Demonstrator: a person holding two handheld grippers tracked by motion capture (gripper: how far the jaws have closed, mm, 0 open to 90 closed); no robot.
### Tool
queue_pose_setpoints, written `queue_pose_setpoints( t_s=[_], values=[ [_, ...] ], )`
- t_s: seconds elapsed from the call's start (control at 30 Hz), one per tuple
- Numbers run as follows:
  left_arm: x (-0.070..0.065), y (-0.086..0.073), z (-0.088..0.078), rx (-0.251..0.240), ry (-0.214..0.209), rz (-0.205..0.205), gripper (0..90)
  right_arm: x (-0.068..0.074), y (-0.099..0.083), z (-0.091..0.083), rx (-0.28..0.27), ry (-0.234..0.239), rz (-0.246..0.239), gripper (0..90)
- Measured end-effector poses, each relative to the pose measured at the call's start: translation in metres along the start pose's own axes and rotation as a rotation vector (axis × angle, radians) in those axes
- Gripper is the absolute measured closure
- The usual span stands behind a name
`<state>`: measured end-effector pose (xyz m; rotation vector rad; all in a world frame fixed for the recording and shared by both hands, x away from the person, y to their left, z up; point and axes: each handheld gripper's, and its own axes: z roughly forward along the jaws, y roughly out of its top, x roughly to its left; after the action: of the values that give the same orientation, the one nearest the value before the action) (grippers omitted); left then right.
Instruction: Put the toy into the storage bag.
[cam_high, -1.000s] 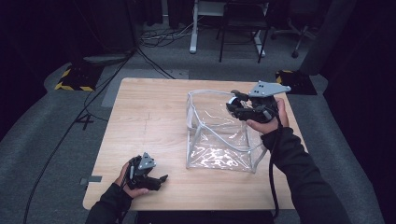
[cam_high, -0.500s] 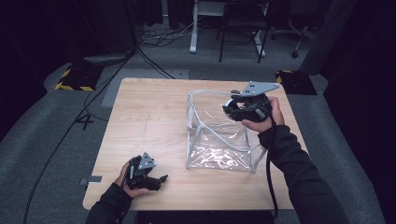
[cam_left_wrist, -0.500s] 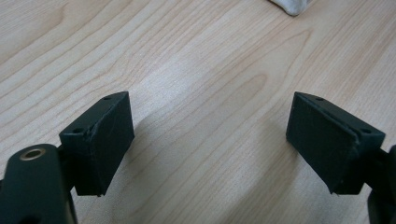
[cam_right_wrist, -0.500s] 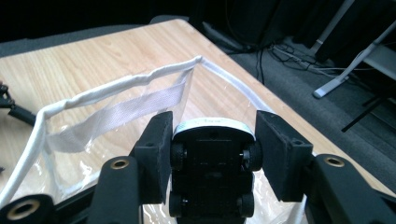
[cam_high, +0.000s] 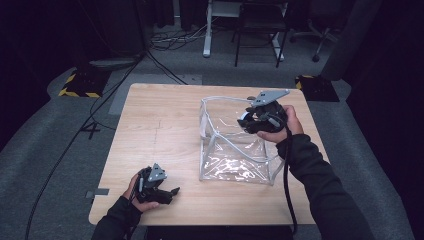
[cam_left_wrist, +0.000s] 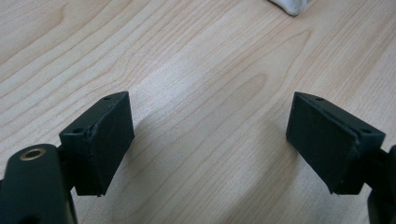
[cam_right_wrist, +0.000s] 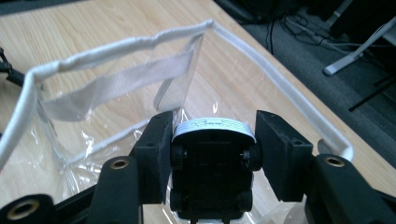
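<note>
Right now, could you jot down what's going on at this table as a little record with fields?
Surface: wooden table
Container: clear plastic bag with white trim, standing open
Right gripper: shut on a toy car, seen from its underside with black wheels, held over the bag's opening
Left gripper: open, nothing between the jaws, resting low over bare wood near the table's front edge
Apparent work: putting the car into the bag, not yet let go

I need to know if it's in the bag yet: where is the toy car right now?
The toy car is clamped upside down in the right gripper, held over the clear bag's open top at the table's right side.
</note>
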<state>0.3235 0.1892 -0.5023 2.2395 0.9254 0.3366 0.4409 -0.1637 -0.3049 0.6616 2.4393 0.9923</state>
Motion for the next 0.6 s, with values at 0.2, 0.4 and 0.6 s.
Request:
queue_pose_setpoints(
  t_s=[0.2,0.4,0.6],
  values=[
    [0.0,0.0,0.0,0.0,0.0,0.001,15.4,0.0021,-0.0007,0.0022,0.055,0.009,-0.026,48.8],
    [0.0,0.0,0.0,0.0,0.0,0.0,15.4,0.0035,-0.0014,0.0026,0.094,0.005,-0.046,48.8],
    [0.0,0.0,0.0,0.0,0.0,0.0,15.4,0.004,-0.0027,0.0005,0.122,0.027,-0.054,48.8]
  ],
)
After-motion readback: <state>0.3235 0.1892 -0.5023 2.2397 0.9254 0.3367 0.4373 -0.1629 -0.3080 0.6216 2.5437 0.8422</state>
